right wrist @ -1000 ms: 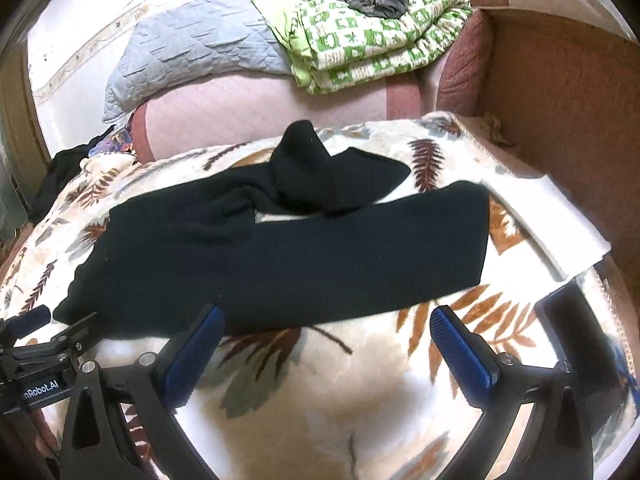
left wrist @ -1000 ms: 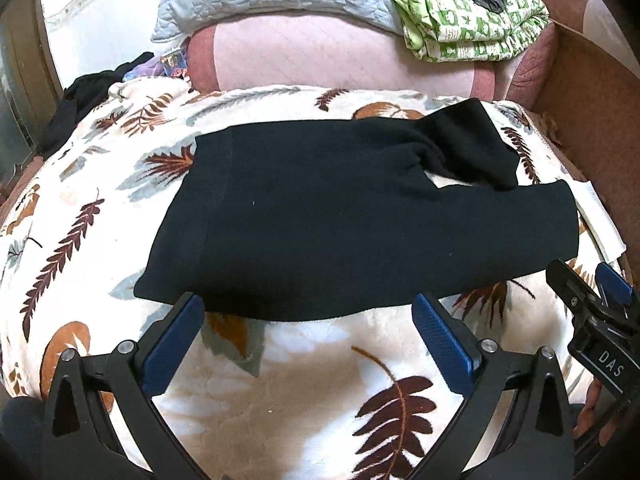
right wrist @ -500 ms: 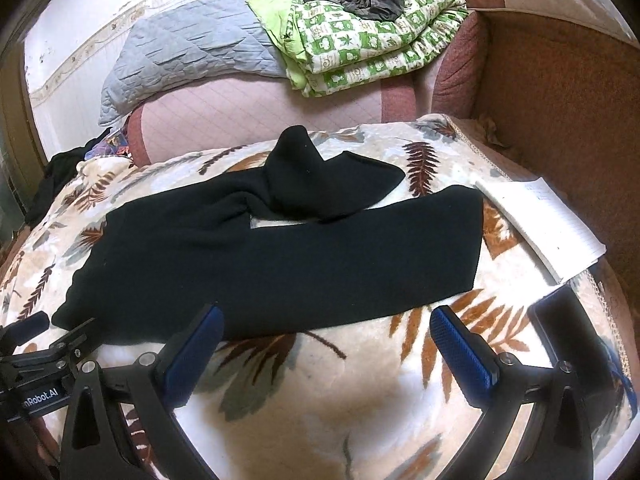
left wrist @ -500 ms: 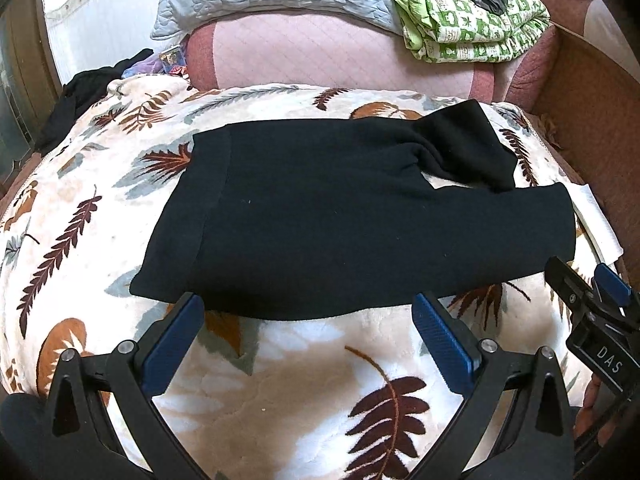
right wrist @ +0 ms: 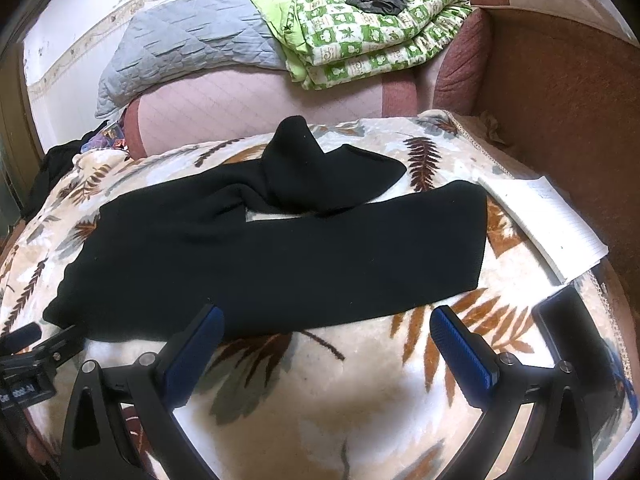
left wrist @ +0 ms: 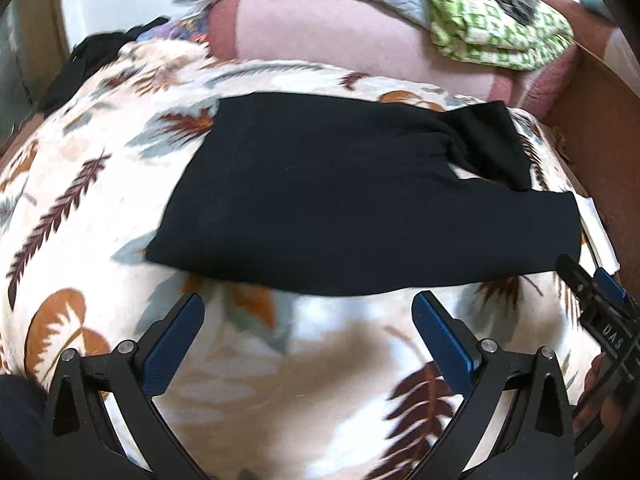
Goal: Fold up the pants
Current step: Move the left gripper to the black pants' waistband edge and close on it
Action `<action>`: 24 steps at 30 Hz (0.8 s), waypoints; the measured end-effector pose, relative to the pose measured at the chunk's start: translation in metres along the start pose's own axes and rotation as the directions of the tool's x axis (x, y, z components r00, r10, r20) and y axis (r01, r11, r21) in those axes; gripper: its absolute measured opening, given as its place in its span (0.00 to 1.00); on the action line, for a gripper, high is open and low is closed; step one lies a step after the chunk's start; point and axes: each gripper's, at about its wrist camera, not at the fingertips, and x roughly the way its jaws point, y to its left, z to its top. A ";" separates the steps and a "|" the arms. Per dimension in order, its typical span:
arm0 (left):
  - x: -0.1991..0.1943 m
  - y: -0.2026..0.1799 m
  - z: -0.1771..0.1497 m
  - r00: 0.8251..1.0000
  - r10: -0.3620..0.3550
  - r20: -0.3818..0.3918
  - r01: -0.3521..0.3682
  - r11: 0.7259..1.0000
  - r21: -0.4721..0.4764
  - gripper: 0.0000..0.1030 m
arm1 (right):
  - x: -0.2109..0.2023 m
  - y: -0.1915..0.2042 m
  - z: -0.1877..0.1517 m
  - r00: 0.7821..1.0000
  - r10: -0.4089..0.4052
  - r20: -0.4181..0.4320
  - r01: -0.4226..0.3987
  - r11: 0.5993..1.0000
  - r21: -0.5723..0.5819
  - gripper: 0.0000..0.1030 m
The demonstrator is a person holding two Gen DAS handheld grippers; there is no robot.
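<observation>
While both wide open, empty, left gripper (left wrist: 308, 334), right gripper (right wrist: 326, 338) hover just short of pants (right wrist: 272, 240).

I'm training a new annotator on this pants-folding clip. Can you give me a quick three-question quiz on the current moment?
1. True or false: the left tongs grip the pants.
2. What lies just right of the pants' cuff end? A) notebook B) pillow C) shoe
3. Fill in: the far pant leg is ____ back on itself.

Key: 1 false, both tongs are open and short of the cloth. 2 A, the notebook. 3 folded.
</observation>
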 end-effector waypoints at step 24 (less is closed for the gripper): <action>0.073 0.068 0.036 0.998 0.023 -0.064 -0.042 0.951 -0.307 0.82 | 0.063 -0.021 -0.013 0.996 -0.009 -0.087 0.015 0.997 0.069 1.00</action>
